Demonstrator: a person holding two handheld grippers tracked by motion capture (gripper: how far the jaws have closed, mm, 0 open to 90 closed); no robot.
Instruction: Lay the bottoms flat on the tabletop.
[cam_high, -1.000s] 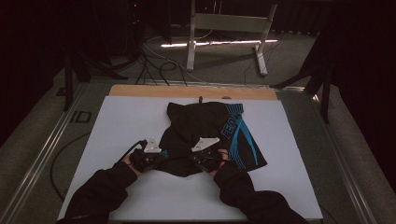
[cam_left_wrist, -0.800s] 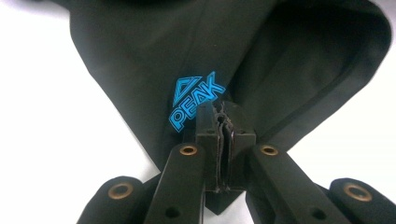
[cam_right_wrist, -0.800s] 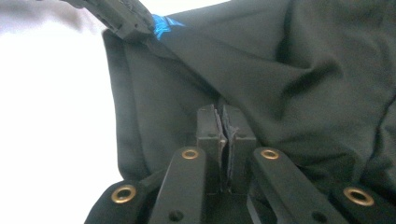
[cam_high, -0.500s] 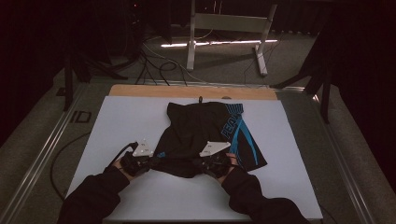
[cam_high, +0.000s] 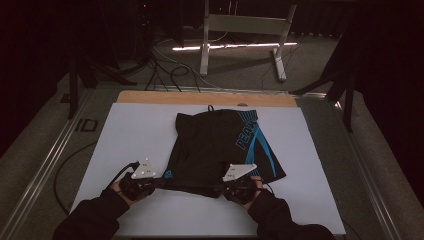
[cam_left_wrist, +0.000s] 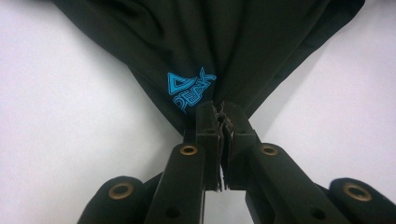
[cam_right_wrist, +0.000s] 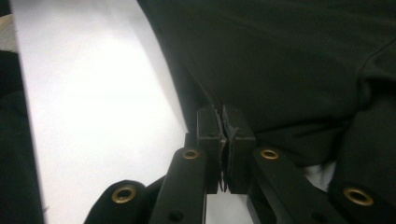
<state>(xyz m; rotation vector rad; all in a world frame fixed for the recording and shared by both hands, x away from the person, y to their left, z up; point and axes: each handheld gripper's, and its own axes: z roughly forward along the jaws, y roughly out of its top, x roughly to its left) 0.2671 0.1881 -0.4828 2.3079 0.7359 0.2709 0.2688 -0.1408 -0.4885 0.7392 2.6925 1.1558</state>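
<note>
1. Gripper left (cam_high: 156, 182) and right gripper (cam_high: 226, 189): I am keeping both clamped tight on the near hem of the black shorts (cam_high: 220, 145), each pinching a corner of fabric between its jaws, as both gripper views are showing.

2. Shorts are lying mostly flat on the white surface (cam_high: 130, 135), the blue lettering (cam_high: 246, 136) facing up on the far right leg, the near edge stretching taut between my two grippers just off the board.

3. Blue logo (cam_left_wrist: 190, 87) is sitting right beside the left gripper's pinch (cam_left_wrist: 219, 122).

4. Risk, as I am judging it: the grips are looking thin, so uneven pulling could be slipping a corner free, dropping the hem into a crooked fold.

5. Dragging the cloth rather than lifting it could be bunching the far legs or skewing the garment on the surface.
</note>
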